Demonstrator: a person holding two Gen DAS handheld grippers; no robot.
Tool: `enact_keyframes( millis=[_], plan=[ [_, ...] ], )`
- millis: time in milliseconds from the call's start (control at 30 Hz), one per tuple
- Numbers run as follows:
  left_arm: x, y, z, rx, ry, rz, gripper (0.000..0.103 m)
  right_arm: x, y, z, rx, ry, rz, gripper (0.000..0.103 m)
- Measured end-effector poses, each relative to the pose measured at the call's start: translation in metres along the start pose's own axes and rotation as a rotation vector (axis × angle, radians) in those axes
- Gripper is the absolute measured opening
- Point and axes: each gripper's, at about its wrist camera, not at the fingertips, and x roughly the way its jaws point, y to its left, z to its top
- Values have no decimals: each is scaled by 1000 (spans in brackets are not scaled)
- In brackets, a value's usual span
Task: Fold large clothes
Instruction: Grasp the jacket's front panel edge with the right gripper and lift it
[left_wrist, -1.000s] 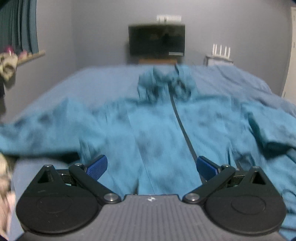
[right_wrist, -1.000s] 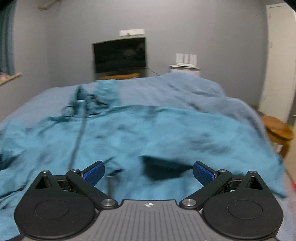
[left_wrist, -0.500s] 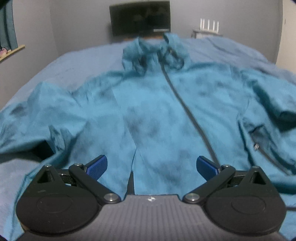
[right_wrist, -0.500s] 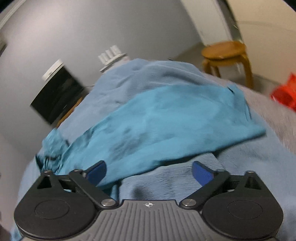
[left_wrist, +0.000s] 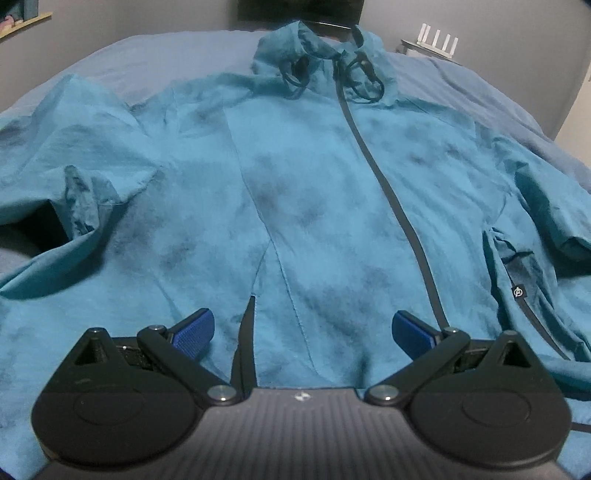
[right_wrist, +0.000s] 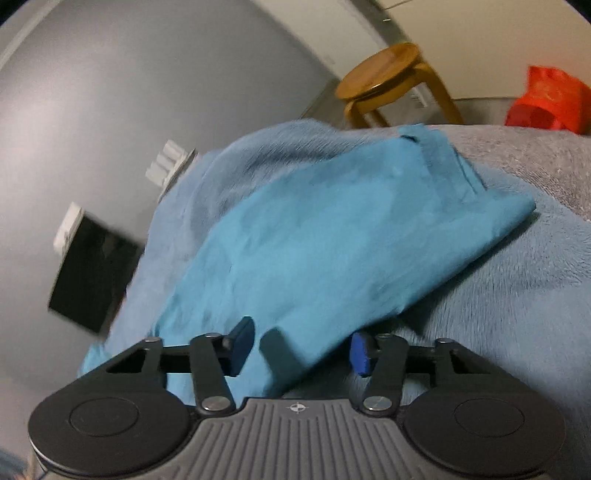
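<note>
While my left gripper (left_wrist: 301, 328) hovers spread over the teal zip jacket's (left_wrist: 314, 192) hem, my right gripper (right_wrist: 301, 345), half-spread, straddles its sleeve (right_wrist: 332, 240) ahead. Closing on one thin layer could let that sleeve slip free.

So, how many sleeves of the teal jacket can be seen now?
2: left sleeve lies bunched on the bed; right sleeve stretches toward the stool, its near edge between the right gripper fingers.

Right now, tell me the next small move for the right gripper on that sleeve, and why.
Probably close the right gripper on the jacket sleeve. Its jaws are partly closed, with a fold of sleeve fabric between the blue pads and a gap showing, so nothing looks clamped yet. The left gripper hangs open over the jacket hem, holding nothing.
</note>
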Motion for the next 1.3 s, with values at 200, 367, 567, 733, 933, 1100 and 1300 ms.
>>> enact_keyframes(
  millis=[200, 367, 567, 733, 933, 1100, 1300],
  plan=[
    [7, -2, 1, 7, 5, -19, 103, 2, -19, 24, 102, -157, -4, 20],
    [6, 1, 0, -3, -12, -33, 103, -13, 19, 43, -31, -262, 6, 9],
    [-1, 2, 0, -10, -62, -35, 103, -42, 135, 43, -389, -382, 147, 8],
    [-6, 5, 3, -13, -117, -9, 103, -57, 231, 6, -659, -402, 329, 8],
    [-4, 8, 2, -11, -131, -16, 103, -52, 315, -66, -870, -307, 522, 8],
    [-5, 13, 4, -19, -147, -33, 103, -36, 355, -146, -1029, -166, 629, 8],
    [-2, 19, 4, -45, -137, -51, 103, -12, 366, -265, -1224, 89, 678, 8]
  ],
)
